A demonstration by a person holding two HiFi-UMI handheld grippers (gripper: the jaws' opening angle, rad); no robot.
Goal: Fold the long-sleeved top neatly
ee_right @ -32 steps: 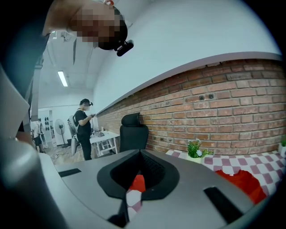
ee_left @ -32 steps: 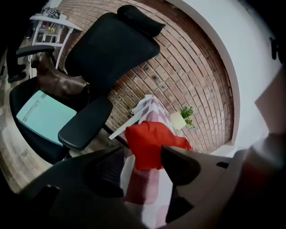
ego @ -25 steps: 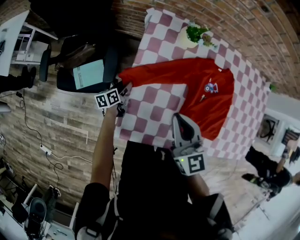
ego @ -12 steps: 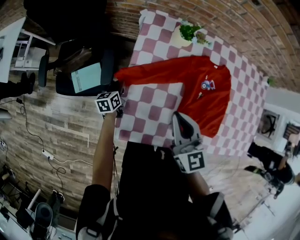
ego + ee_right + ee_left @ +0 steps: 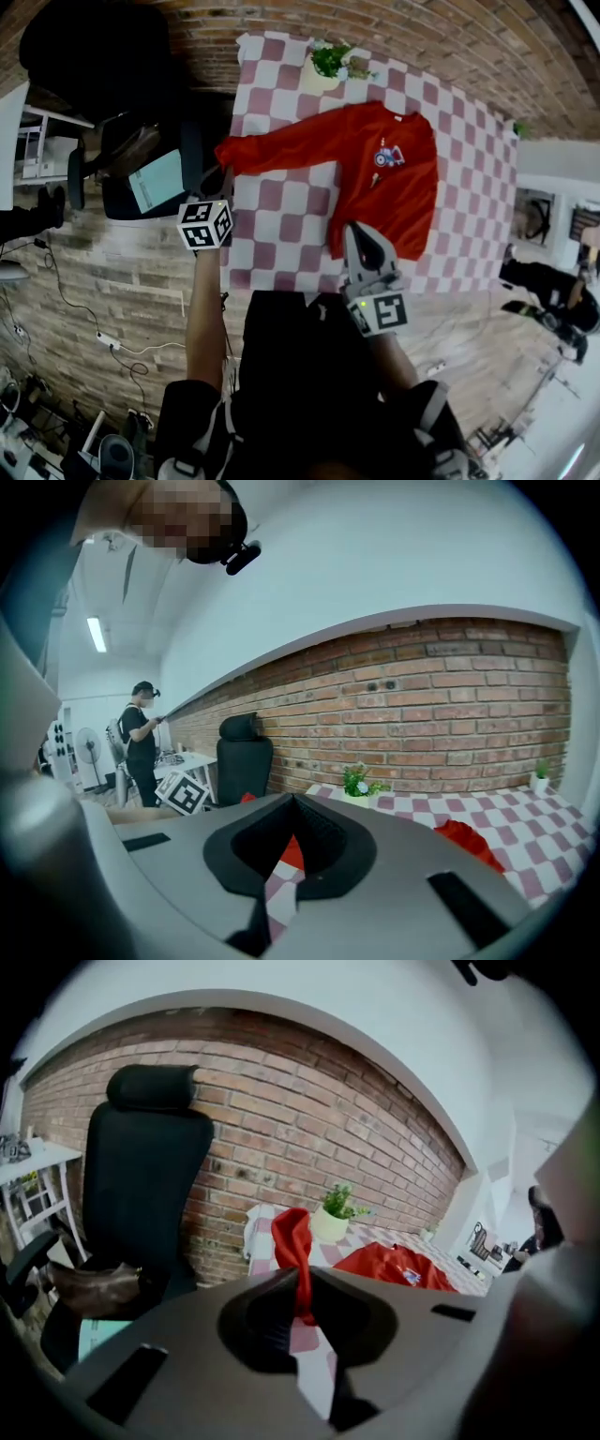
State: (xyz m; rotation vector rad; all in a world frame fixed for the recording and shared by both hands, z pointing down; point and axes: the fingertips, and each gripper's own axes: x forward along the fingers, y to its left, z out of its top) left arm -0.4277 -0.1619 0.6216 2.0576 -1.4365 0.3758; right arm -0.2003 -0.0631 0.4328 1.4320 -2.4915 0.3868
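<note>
While left claw [image 5: 302, 1290], jaws just closing, pinches the cuff [image 5: 292, 1234] of the red top [image 5: 398, 192] | right claw [image 5: 360, 234] pressed together, empty | risk: thin grip slips, sleeve [image 5: 281, 150] drops crooked on desk [image 5: 281, 214].

Even indoor light, strong fisheye bending at edges, corners perhaps vignetted

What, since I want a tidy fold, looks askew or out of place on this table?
Only one sleeve of the red top: its cuff hangs bunched, lifted off the checked cloth in the left gripper, whose jaws have just been closing on it. The potted plant stands upright; nothing is spilled.
</note>
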